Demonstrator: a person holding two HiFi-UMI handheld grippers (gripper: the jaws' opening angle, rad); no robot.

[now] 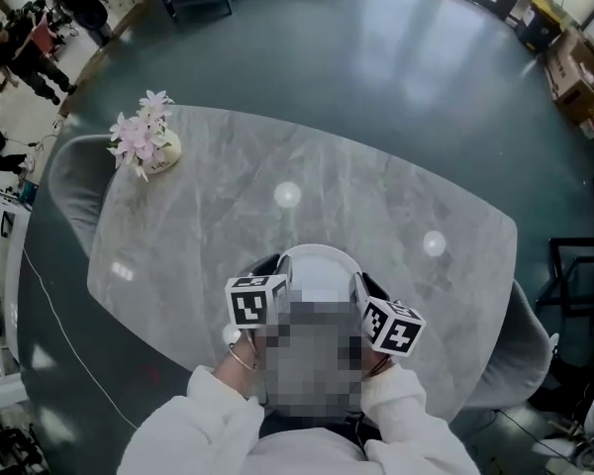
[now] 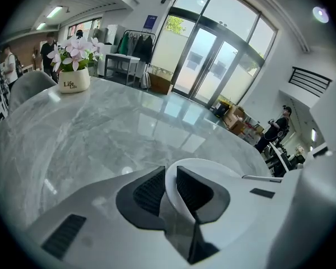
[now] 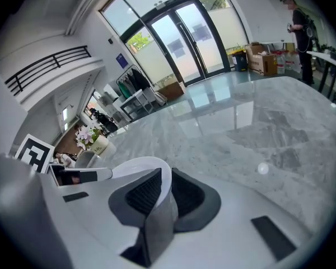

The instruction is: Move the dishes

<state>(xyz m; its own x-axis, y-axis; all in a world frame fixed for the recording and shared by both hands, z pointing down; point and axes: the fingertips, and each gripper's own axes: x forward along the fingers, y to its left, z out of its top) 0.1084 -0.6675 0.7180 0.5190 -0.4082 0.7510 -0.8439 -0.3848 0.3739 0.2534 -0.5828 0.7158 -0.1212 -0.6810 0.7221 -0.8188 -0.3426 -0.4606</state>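
A white bowl (image 1: 320, 272) is held over the near edge of the grey marble table (image 1: 218, 216). My left gripper (image 1: 274, 277) is shut on the bowl's left rim, and my right gripper (image 1: 359, 287) is shut on its right rim. In the left gripper view the bowl (image 2: 213, 170) has its thin white rim pinched between the two dark pads (image 2: 151, 190). The right gripper view shows the bowl (image 3: 135, 166) with its rim clamped between that gripper's pads (image 3: 186, 194). The person's blurred head hides the bowl's near side in the head view.
A white pot of pink flowers (image 1: 148, 140) stands at the table's far left corner. Grey chairs sit at the left end (image 1: 74, 186) and the right end (image 1: 525, 349). People stand far off at the upper left (image 1: 35, 52).
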